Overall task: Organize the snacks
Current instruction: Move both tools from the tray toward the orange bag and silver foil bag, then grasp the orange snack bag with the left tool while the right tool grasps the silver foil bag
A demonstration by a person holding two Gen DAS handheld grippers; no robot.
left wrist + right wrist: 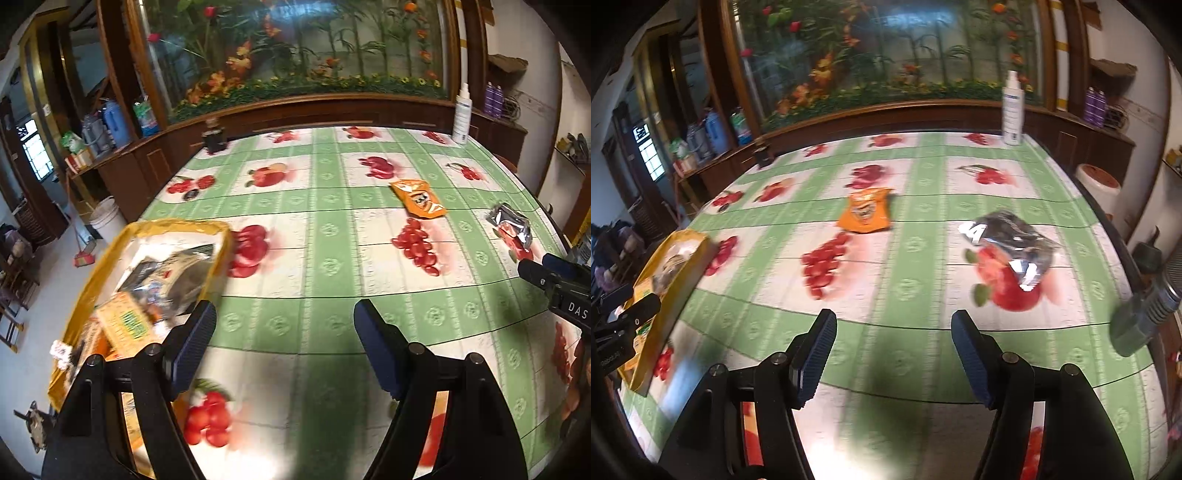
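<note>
Both grippers hang w/ fingers spread and nothing between them: left gripper (284,325) over bare tablecloth just right of the tray, right gripper (894,339) over a green stripe further right. No grip on anything atm.

Snacks so far sit in the yellow-rimmed tray (218,229) at the table's left edge: a box w/ green print (127,325) and a dark bag (177,273) already in there, prob because that's the collecting spot. Two are left loose on the tablecloth (916,236): orange packet (866,214) mid-table, silver foil packet (1012,243) to its right, well apart from each other and from the tray. My read: right side takes the foil one since it lies nearest ahead of those fingers; orange one is a bit further back, reachable by either.

Nothing blocks the way to either packet, just flat cloth. Foil packet lies flat and crinkly, so pinching an edge may slip. White spray bottle (1012,110) stands at the far edge, small dark jar (215,138) far left corner, both well clear. Grey hose end (1137,321) sits near the table's right edge, close to my right side, so I'd watch that on the swing back toward the tray.
</note>
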